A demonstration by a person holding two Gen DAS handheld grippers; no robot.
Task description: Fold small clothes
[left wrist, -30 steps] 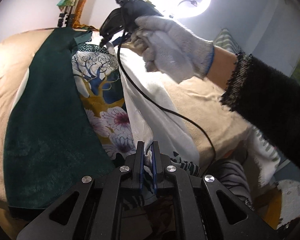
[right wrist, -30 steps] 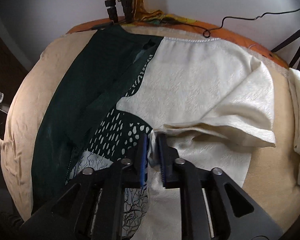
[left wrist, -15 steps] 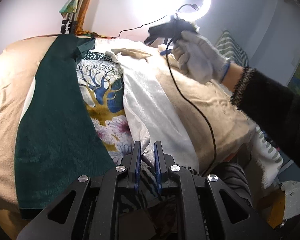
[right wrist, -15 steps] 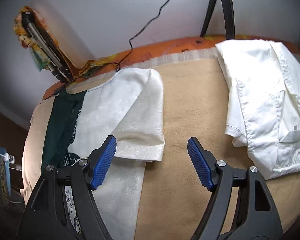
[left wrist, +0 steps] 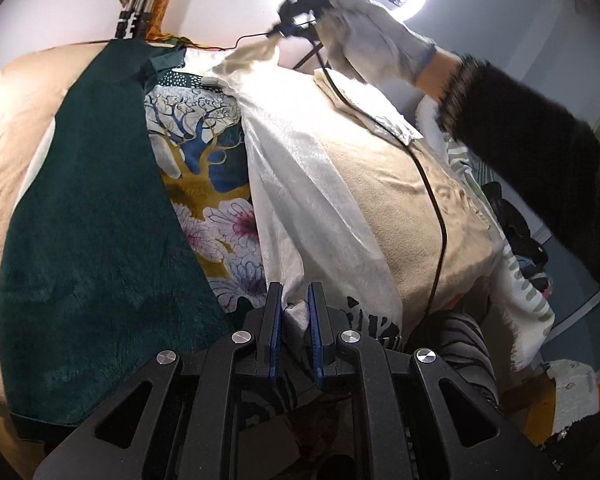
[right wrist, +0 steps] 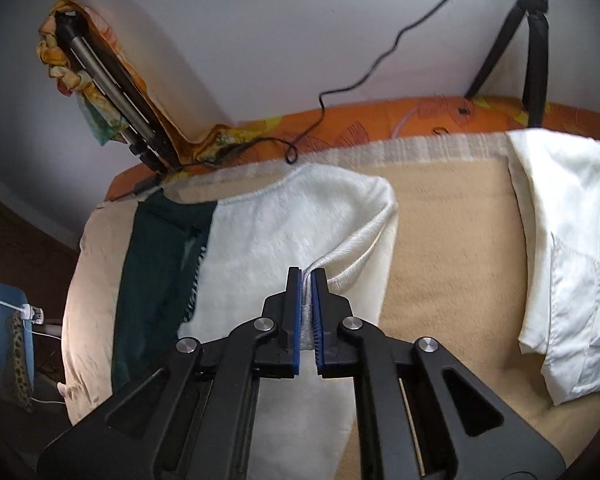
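Left gripper (left wrist: 294, 312): jaws nearly pressed together, pinching a bunched bit of the cream top (left wrist: 300, 184) at its near end. Cloth fills the narrow gap between the blue pads; how deep it goes – can't tell.

Right gripper (right wrist: 308, 312): jaws pressed together w/ a thin fold of the same cream top (right wrist: 284, 232) clamped between the pads, at the sleeve/hem edge. The fold rises off the bed into the pads, the rest of the top lies flat behind it. In the left wrist view the right gripper (left wrist: 278, 34) shows far off & blurred, a gloved hand (left wrist: 376, 48) around it, the cloth corner lifted just below – pads not readable there.

Cream top lies on the bed (right wrist: 452, 248), on a tan blanket, stretched between both grippers. Beside it to the left a dark green cloth (left wrist: 92, 216); between them a printed cloth w/ tree & flowers (left wrist: 204, 168), partly under both. A white shirt (right wrist: 572, 248) lies well apart at the right, cut off by the frame edge.

Hard to make out: striped fabric under the left gripper's frame, mostly hidden. A black cable (left wrist: 432, 200) runs across the blanket; its lower end drops out of sight. Dark sleeve (left wrist: 540, 160) cut off at right.
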